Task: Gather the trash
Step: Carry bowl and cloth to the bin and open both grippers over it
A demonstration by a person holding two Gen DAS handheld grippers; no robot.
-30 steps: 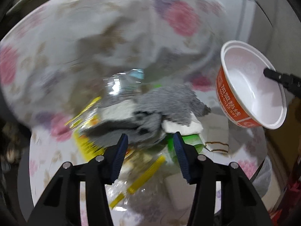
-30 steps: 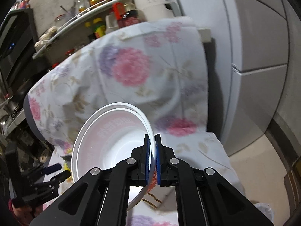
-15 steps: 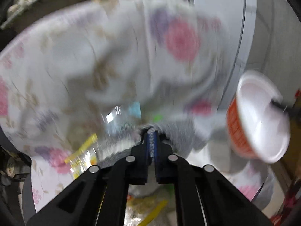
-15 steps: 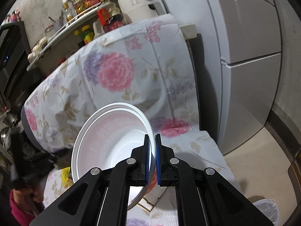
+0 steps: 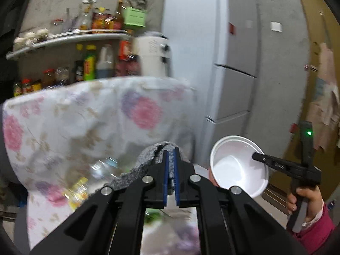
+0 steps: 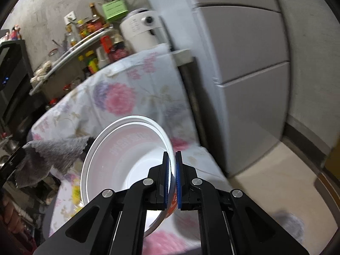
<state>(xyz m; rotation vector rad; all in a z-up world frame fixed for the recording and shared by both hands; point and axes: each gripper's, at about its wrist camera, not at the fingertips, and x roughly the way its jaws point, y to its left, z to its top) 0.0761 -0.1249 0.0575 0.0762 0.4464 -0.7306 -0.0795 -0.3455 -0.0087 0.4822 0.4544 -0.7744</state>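
My left gripper is shut on a grey cloth and holds it up above the floral-covered table. The cloth also shows hanging at the left of the right wrist view. My right gripper is shut on the rim of a white and orange instant-noodle bowl, tilted and empty. The bowl also shows in the left wrist view, held to the right of the cloth by the right gripper. Blurred yellow wrappers and clear plastic lie on the table below.
A white fridge stands right of the table. A shelf of bottles and jars and a white appliance are behind it. A tan floor lies to the right. A dark appliance is at far left.
My left gripper closed on the grey cloth and lifted it off the trash pile. The view swung up towards the shelf. The right gripper kept hold of the bowl and rose a little.
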